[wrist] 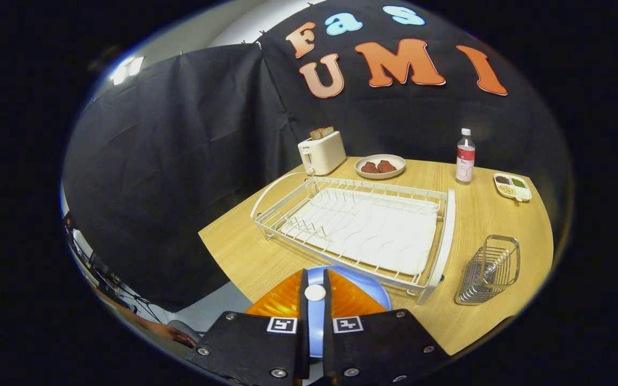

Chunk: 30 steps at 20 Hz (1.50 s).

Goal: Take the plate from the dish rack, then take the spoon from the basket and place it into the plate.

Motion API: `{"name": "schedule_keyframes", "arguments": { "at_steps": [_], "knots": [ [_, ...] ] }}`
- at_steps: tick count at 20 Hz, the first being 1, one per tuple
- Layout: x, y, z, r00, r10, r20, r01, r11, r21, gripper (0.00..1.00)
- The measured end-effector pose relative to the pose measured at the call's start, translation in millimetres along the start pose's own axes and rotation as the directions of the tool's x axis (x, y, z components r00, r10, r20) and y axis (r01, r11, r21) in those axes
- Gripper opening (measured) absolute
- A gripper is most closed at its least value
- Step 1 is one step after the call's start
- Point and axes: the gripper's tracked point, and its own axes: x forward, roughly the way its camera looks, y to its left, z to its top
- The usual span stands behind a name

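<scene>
Your fingers (pixel 315 300) pinch the white spoon (pixel 315 292) above the blue plate (pixel 365 289); rack (pixel 362 225) at twelve o'clock, basket (pixel 488 271) at two. Lower gently, release over the plate's middle.

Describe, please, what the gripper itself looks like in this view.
The gripper has two translucent orange fingers, ribbed and wedge-shaped, each edged inside with a black strip. Behind them sit two flat black plates with silver screws, each bearing a small square black-and-white marker near the fingers. No cables are visible.
</scene>
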Motion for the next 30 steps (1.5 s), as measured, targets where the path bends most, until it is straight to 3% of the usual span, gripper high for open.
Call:
{"name": "schedule_keyframes", "arguments": {
  "at_steps": [9,14,21,24,30],
  "knots": [
    [15.4,-4.4,-25.3,1.0,-0.019,0.012,0.02,0.995,-0.097,0.12],
    [12.8,-23.8,-57.8,0.993,-0.082,-0.09,0.069,0.988,-0.141,0.15],
    [6.7,-36.7,-68.0,0.98,-0.138,-0.14,0.125,0.987,-0.1,0.21],
    [-3.5,-47.1,-42.5,0.983,-0.158,-0.095,0.152,0.986,-0.074,0.29],
    [-42.1,-69.8,52.7,0.963,-0.242,0.123,0.25,0.967,-0.057,0.49]
  ]
}}
